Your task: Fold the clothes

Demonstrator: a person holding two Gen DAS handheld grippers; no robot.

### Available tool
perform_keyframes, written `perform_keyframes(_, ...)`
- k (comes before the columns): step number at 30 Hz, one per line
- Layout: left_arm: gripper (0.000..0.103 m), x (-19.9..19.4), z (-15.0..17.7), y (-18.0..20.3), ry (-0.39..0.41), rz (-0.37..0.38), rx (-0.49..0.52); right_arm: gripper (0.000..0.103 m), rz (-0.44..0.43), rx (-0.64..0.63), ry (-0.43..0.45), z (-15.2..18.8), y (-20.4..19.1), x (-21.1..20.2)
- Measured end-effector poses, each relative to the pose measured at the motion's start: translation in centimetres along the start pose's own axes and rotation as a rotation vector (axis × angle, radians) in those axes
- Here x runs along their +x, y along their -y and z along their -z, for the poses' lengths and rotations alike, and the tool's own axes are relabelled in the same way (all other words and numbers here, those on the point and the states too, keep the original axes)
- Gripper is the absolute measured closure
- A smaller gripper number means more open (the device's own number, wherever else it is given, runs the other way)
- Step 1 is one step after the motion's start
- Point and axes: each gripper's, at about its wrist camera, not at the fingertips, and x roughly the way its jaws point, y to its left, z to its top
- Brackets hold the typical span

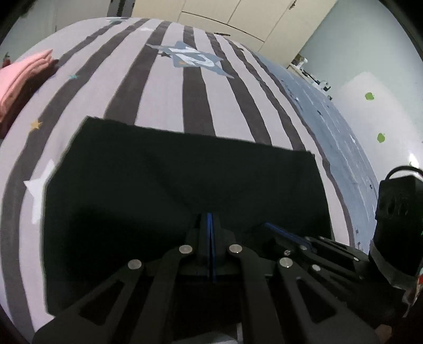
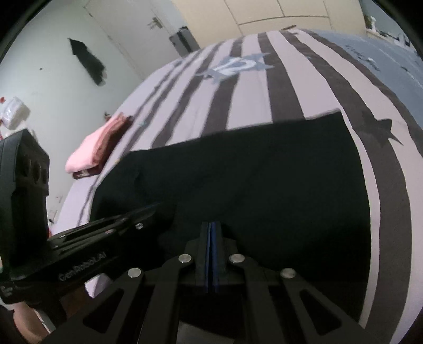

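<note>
A black garment lies spread in a rectangle on the striped bed sheet, and fills the middle of the right wrist view too. My left gripper is shut at the garment's near edge, with creases in the cloth running to its tips. Close beside it on the right, my right gripper is also over the near edge. In its own view the right gripper is shut, with black cloth bunched around its tips. There the left gripper comes in from the left.
Folded pink clothes on a dark red piece lie at the bed's left edge. A blue-grey part of the sheet lies at the right. Beyond the bed are cream wardrobe doors and a white door.
</note>
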Motion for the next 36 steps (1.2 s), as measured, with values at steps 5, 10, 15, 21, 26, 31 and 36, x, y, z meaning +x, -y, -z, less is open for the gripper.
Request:
perform_keyframes(5, 0.102, -1.7, -0.9, -3.1, 0.065, -0.105, -0.027, 0.103, 0.072, 0.024, 0.051, -0.3, 2.5, -2.1)
perform_keyframes(10, 0.101, -1.5, -1.6, -2.7, 0.059, -0.14, 0.052, 0.103, 0.11, 0.05, 0.066, -0.3, 5.5, -3.5)
perform_keyframes(15, 0.101, -1.3, -1.7, -4.8, 0.05, -0.155, -0.001, 0.103, 0.147, 0.08, 0.079, -0.4, 7.4, -4.7)
perform_keyframes(21, 0.101, -1.9, -2.8, -4.3, 0.061, -0.211, 0.002, 0.101, 0.213, 0.188, 0.066, -0.1, 12.1, -6.2)
perform_keyframes(26, 0.066, -5.1, -1.7, -5.3, 0.066, -0.253, -0.046, 0.092, 0.172, 0.165, 0.065, -0.3, 12.0, -7.9)
perform_keyframes(31, 0.035, -8.0, -1.0, -5.2, 0.109, -0.213, -0.088, 0.053, 0.083, 0.156, 0.057, -0.1, 10.2, -8.7)
perform_keyframes(36, 0.03, -6.3, -0.9, -5.7, 0.084, -0.175, -0.085, 0.053, 0.033, 0.131, 0.009, -0.6, 8.8, -7.2)
